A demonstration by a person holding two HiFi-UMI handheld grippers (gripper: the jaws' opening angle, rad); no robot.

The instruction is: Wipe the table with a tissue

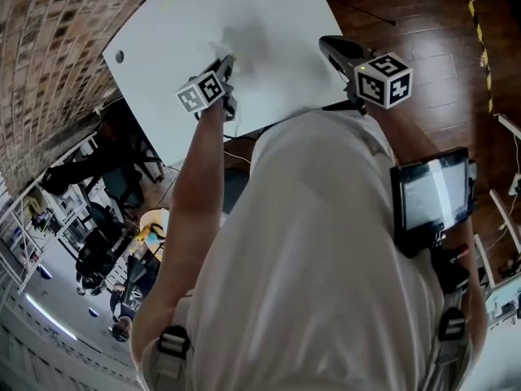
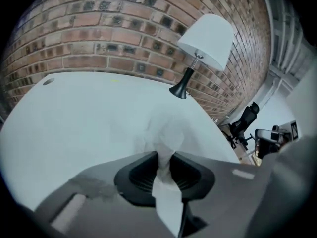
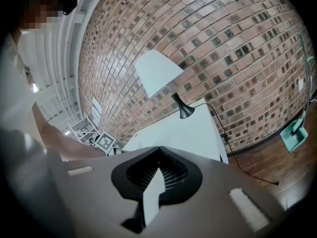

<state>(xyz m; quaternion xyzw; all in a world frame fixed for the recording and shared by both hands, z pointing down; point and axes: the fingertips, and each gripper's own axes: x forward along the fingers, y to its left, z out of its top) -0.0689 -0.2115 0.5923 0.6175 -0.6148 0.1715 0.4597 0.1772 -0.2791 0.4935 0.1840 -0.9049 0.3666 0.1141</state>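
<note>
The left tool has its jaws pressed onto a white tissue. The pinched part runs up through the narrow gap between them, and the loose crumpled part fans out just beyond the tips. It lies against the white worktop directly ahead of the tool. In the head view this tool points down at the worktop, a little in from the near edge, and the tissue shows only as a pale blur at its tip.

Ahead of the left tool and to its right, a lamp with a white shade and a black stem stands near the worktop's far side. A brick wall rises behind it.

The right tool has its jaws brought together at the tips, with nothing clamped between them. It hangs over the worktop's near right corner, well apart from the tissue. The same lamp stands ahead of it, and the left tool's marker cube shows low to its left.
</note>
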